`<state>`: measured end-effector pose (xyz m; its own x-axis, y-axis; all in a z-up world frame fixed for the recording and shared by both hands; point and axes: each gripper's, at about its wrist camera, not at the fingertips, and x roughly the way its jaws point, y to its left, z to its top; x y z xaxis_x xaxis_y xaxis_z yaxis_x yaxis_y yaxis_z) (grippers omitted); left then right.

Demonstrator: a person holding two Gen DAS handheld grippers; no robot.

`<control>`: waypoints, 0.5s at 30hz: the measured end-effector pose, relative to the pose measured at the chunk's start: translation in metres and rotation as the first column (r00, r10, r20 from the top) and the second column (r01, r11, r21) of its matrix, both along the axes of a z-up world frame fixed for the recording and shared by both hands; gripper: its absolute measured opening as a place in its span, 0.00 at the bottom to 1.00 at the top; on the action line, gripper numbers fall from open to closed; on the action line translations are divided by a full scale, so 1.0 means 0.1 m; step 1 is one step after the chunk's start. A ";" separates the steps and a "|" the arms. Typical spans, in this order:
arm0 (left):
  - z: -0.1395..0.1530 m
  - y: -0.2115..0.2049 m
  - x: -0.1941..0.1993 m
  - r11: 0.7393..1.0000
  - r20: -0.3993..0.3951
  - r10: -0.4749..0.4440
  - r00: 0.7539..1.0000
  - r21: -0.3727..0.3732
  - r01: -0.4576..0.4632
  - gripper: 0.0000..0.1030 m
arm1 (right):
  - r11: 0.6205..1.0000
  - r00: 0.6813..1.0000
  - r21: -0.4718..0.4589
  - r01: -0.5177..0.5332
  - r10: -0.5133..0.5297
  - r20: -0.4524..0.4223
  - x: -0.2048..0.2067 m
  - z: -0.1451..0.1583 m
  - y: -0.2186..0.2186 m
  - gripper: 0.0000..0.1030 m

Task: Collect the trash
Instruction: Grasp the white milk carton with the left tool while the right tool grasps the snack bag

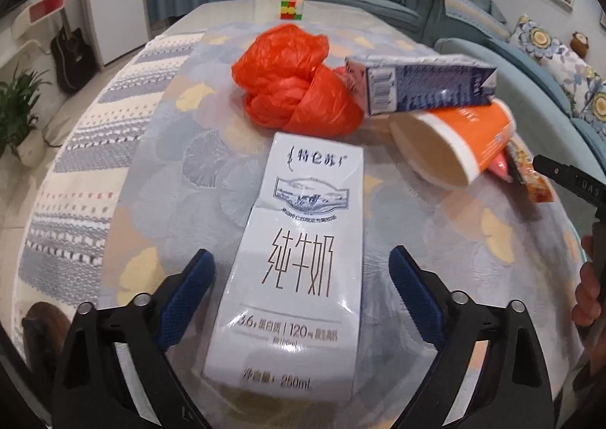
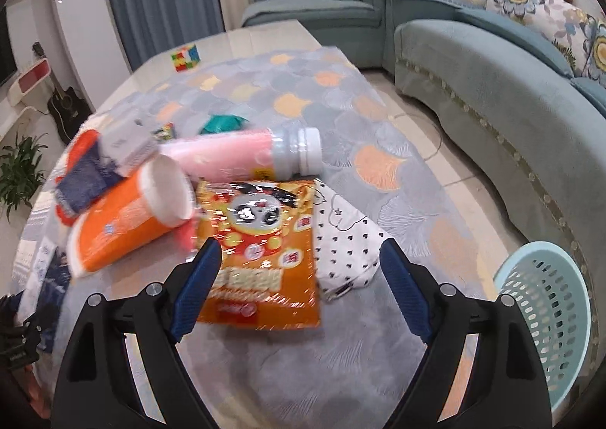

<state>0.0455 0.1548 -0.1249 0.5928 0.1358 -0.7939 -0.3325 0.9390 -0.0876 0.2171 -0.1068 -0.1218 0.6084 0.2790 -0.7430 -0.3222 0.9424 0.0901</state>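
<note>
A white milk carton [image 1: 303, 201] lies flat on the patterned tablecloth [image 1: 189, 163]. My left gripper [image 1: 301, 254] is open, one finger on either side of the carton with a gap on both sides. Beyond it lie a crumpled orange plastic bag [image 1: 291, 76], a blue-and-white carton [image 1: 424, 84] and a tipped orange paper cup [image 1: 454, 141]. My right gripper [image 2: 301, 244] is open above an orange snack packet [image 2: 261, 239]. A white heart-print wrapper [image 2: 348, 243] and a pink bottle [image 2: 235, 160] lie beside the packet, with the cup [image 2: 128, 216] to its left.
A light blue perforated basket [image 2: 549, 300] stands on the floor at the table's right edge. A colour cube [image 2: 185, 57] sits at the far end of the table. A teal sofa [image 2: 492, 88] runs along the right. A guitar [image 1: 72, 54] and a plant [image 1: 15, 110] stand at the left.
</note>
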 end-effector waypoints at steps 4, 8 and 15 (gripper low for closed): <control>0.00 -0.04 0.00 0.998 0.005 0.020 1.000 0.065 -0.020 0.64 | 1.000 0.998 0.010 -0.019 0.020 -0.066 0.13 -0.17 0.02 0.79; 0.02 -0.01 -0.02 0.998 0.019 0.033 0.999 0.060 -0.034 0.53 | 0.999 0.996 -0.018 -0.045 0.043 -0.079 0.14 -0.22 0.09 0.75; 0.06 -0.05 -0.08 0.996 0.044 0.045 0.998 0.079 -0.048 0.52 | 0.994 0.997 -0.085 -0.067 0.064 -0.038 0.04 -0.22 0.22 0.32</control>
<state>0.0370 0.1496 -0.1190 0.6169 0.2257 -0.7540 -0.3735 0.9272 -0.0281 0.2209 -0.0843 -0.1439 0.5642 0.2510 -0.7865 -0.3812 0.9243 0.0215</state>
